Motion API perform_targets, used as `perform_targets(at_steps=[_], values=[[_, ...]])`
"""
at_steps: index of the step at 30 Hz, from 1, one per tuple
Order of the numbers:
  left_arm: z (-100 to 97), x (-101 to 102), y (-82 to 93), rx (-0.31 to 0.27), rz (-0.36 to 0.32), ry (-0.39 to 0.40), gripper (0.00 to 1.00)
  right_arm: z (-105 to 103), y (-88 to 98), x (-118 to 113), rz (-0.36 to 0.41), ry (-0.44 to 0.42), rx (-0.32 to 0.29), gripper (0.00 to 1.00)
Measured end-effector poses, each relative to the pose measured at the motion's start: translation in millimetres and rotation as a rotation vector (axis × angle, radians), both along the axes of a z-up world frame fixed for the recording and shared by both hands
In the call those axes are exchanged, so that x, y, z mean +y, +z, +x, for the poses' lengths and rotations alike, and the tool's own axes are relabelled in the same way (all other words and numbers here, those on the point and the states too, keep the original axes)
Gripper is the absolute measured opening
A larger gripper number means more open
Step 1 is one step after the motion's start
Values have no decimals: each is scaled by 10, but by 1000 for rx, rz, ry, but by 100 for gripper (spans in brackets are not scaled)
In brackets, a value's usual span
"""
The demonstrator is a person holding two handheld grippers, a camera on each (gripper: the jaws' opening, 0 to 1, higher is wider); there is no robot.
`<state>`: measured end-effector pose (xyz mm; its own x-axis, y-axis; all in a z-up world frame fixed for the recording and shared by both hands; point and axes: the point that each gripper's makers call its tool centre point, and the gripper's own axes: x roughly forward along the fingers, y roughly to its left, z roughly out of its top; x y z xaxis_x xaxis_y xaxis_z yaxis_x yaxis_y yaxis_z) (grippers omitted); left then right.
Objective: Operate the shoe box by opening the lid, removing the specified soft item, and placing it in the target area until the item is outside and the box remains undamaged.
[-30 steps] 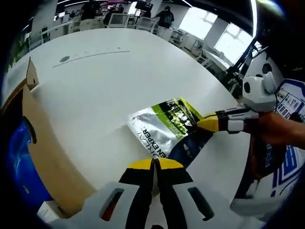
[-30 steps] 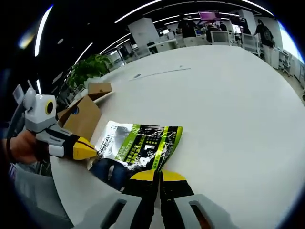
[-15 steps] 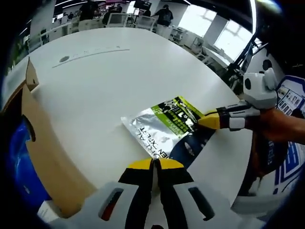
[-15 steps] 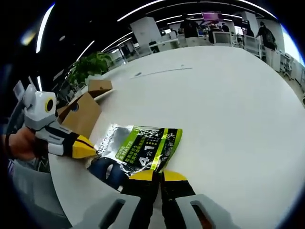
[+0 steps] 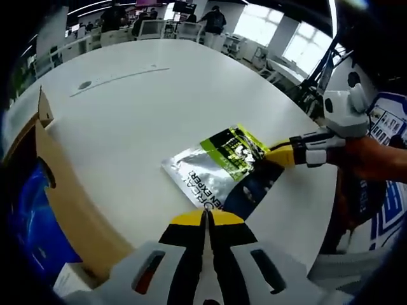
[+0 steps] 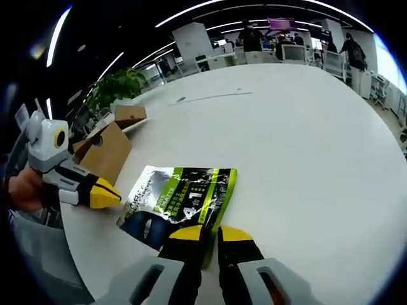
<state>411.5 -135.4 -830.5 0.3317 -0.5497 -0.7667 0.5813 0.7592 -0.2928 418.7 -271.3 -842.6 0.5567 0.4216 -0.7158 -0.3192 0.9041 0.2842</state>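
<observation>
Left gripper view, glossy crinkled foil pouch (image 5: 222, 173), flat cardboard box flap (image 5: 67, 203), smooth white table (image 5: 140, 108)

One soft pouch (image 5: 224, 173) (image 6: 180, 197) is lying on the one white counter (image 5: 146, 108) (image 6: 299, 133). One cardboard shoe box (image 5: 44, 210) (image 6: 108, 149) is sitting open at the counter's edge. Two grippers are showing, the left gripper (image 5: 205, 219) (image 6: 108, 197) and the right gripper (image 6: 210, 234) (image 5: 280, 152). One potted plant (image 6: 117, 89) is standing beyond the counter. Several people are standing far back; their exact number cannot be told.
</observation>
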Motion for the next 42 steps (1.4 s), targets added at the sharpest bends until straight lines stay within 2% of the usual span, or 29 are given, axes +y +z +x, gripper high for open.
perform_targets(at_steps=[11,18,25,30,42], values=[[-74,31,140,-19,-21,-11,3,-49,178,13,-15,-12,-19,6],[-129,45,245,-32,-44,-17,3,-34,223,37,-20,-7,-29,6],[-184,85,391,-51,-103,-1,3,-49,290,72,-8,-14,-42,6],[-235,158,450,-61,-121,4,4,-86,377,185,3,-13,-58,6],[-227,520,776,-138,-190,51,4,-100,630,588,14,20,-104,6]])
